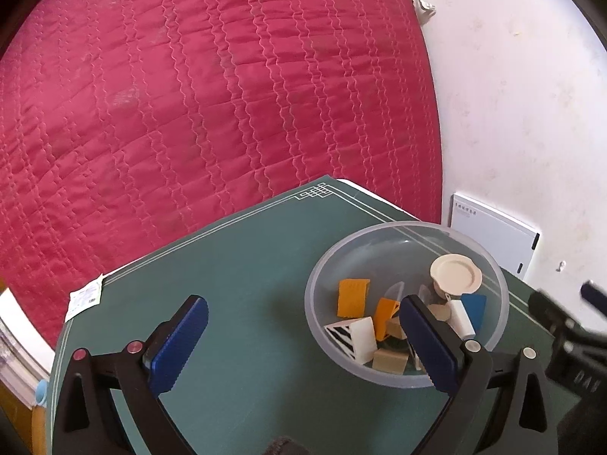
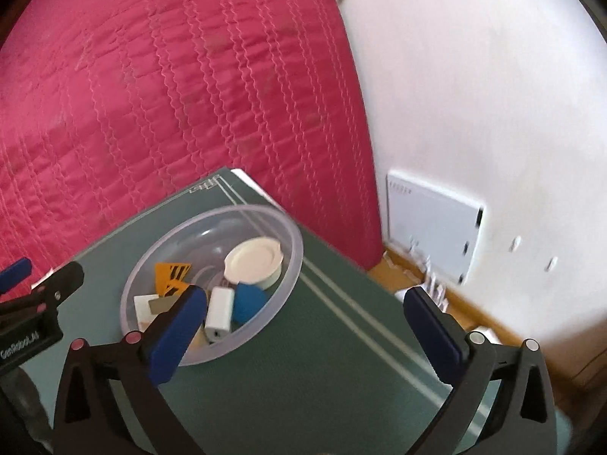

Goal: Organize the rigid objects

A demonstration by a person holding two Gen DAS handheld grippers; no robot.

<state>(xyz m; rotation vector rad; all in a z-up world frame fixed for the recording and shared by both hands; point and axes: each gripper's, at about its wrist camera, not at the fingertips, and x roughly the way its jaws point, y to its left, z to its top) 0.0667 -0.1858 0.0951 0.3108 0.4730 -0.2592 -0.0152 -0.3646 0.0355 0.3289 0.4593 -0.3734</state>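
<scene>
A clear plastic bowl (image 1: 406,303) sits on a green mat (image 1: 235,284) beside a red quilt (image 1: 208,94), holding the small rigid pieces — orange wedges, a cream lid (image 1: 455,273), a white block (image 2: 219,313). The left gripper (image 1: 303,341) and right gripper (image 2: 303,331) both hang wide apart, holding nothing. Only the left view shows a paper tag (image 1: 85,299) at the mat's edge; only the right shows wooden floor (image 2: 436,292).

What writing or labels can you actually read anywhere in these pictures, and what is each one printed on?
"GenRobot.AI": white lettering on the black body of the left gripper, seen in the right wrist view.
Small white tag at the green mat's edge: print too small to read.
White box by the wall: a line of characters, too small to read.
Right gripper body: partial letters, unreadable.
</scene>
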